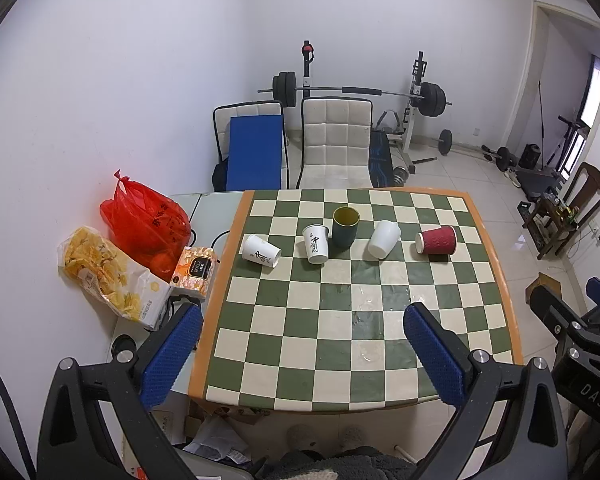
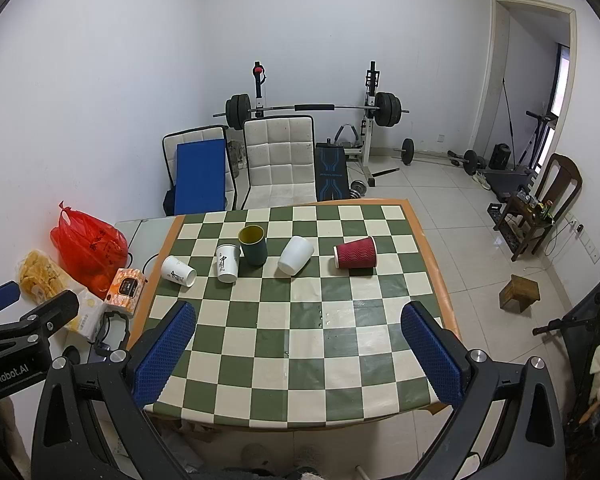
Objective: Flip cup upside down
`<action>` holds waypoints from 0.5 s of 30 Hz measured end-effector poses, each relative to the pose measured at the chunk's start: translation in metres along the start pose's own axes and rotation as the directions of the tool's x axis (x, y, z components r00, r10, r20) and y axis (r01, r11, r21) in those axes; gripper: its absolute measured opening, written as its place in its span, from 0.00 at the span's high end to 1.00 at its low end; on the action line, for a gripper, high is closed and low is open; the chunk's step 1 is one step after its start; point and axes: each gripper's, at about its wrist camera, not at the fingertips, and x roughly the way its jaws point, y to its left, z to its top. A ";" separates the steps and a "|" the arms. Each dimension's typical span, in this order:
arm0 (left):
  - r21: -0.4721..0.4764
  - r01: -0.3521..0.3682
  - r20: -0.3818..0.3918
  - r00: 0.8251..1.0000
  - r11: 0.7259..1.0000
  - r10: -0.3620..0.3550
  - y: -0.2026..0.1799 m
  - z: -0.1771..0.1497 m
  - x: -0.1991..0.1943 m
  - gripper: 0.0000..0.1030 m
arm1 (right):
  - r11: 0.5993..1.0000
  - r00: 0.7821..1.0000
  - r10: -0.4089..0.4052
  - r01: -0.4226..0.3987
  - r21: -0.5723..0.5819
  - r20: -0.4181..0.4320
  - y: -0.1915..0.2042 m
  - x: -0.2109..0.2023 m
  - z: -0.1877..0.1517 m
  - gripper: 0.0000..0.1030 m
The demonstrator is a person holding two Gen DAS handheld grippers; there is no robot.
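Several cups sit in a row on the checkered table. A dark green cup stands upright with its mouth up. A printed white cup lies on its side at the left. Another printed white cup leans against the green one. A plain white cup and a red ribbed cup lie on their sides. My left gripper and right gripper are open, empty, above the table's near edge.
Left of the table, a side surface holds a red plastic bag, a snack bag and an orange box. Two chairs and a barbell rack stand behind. A small stool is on the floor at right.
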 end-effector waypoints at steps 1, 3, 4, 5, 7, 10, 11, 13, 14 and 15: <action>0.001 0.000 0.000 1.000 1.000 0.000 0.000 0.000 0.000 0.00 | 1.000 1.000 0.000 0.000 0.000 0.001 0.000 0.000 0.000 0.00; 0.000 0.001 0.001 1.000 1.000 -0.001 0.000 0.000 0.000 0.00 | 1.000 1.000 -0.001 0.001 0.001 0.001 0.000 0.000 0.000 0.00; 0.000 0.001 0.001 1.000 1.000 -0.001 0.001 0.000 0.000 0.00 | 1.000 1.000 -0.001 0.001 0.001 0.001 0.000 0.000 0.000 0.00; 0.001 0.000 0.003 1.000 1.000 0.000 0.001 0.000 0.000 0.00 | 1.000 1.000 0.000 0.000 0.002 0.001 -0.001 0.000 0.001 0.00; 0.000 0.001 0.000 1.000 1.000 -0.001 0.000 0.000 0.000 0.00 | 1.000 1.000 0.000 0.000 0.002 0.000 0.001 0.000 0.000 0.00; -0.004 -0.002 0.003 1.000 1.000 0.002 0.001 0.001 0.000 0.00 | 1.000 1.000 -0.001 0.001 0.002 0.000 0.001 0.000 0.000 0.00; -0.006 -0.008 0.004 1.000 1.000 0.008 0.002 0.002 0.001 0.00 | 1.000 1.000 0.000 0.000 0.005 -0.004 0.000 0.001 0.001 0.00; -0.016 -0.025 0.004 1.000 1.000 0.025 0.003 0.007 0.005 0.00 | 1.000 1.000 0.006 -0.006 0.012 -0.012 0.000 0.009 0.003 0.00; -0.024 -0.037 0.005 0.999 0.999 0.037 0.004 0.009 0.008 0.00 | 1.000 1.000 0.010 -0.009 0.017 -0.018 0.002 0.014 0.008 0.00; -0.029 -0.048 0.007 0.999 0.998 0.048 0.004 0.011 0.010 0.00 | 1.000 1.000 0.017 -0.016 0.021 -0.025 0.004 0.019 0.011 0.00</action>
